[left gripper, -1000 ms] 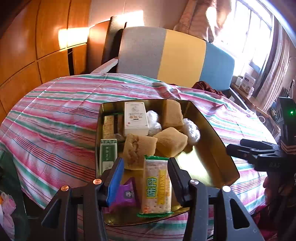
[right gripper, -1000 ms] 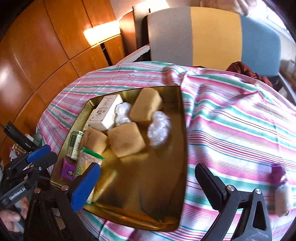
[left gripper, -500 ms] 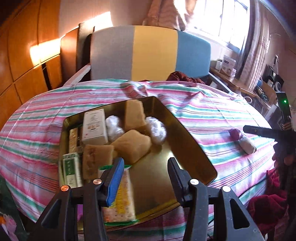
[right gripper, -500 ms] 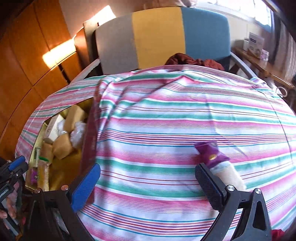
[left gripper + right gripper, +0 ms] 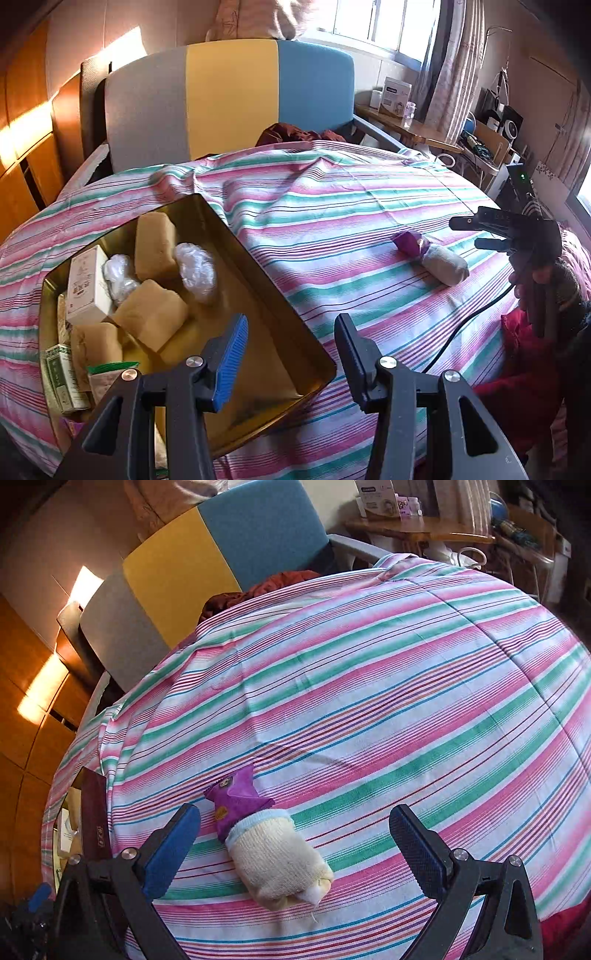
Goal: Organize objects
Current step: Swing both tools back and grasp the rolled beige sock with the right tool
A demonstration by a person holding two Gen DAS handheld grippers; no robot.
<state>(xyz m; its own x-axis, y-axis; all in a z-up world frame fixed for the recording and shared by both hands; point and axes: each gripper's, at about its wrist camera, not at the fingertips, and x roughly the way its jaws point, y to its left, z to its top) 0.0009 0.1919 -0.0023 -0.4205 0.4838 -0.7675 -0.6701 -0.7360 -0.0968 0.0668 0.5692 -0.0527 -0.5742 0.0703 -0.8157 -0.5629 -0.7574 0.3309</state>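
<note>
A gold tin tray [image 5: 280,295] lies on the striped cloth at the left, holding sponge cakes [image 5: 151,317], a white box [image 5: 86,284], plastic-wrapped lumps [image 5: 195,269] and green packets [image 5: 61,373]. My left gripper [image 5: 291,350] hovers open over the tray's near right corner, nothing between its fingers. A cream sock [image 5: 277,860] with a purple packet [image 5: 236,801] poking from its cuff lies on the cloth. My right gripper [image 5: 293,823] is open wide around the sock, pads apart from it. The sock [image 5: 443,262] and right gripper [image 5: 476,232] also show in the left wrist view.
A chair with a grey, yellow and blue back [image 5: 229,99] stands behind the table, dark red cloth [image 5: 291,133] on its seat. A side table with boxes [image 5: 399,96] is at the back right. A black cable [image 5: 461,328] crosses the cloth's right edge.
Both views have swung to the right across the table. The tray has slid to the left of each view, and the sock now lies between the right gripper's fingers. Neither gripper's jaws have changed.
</note>
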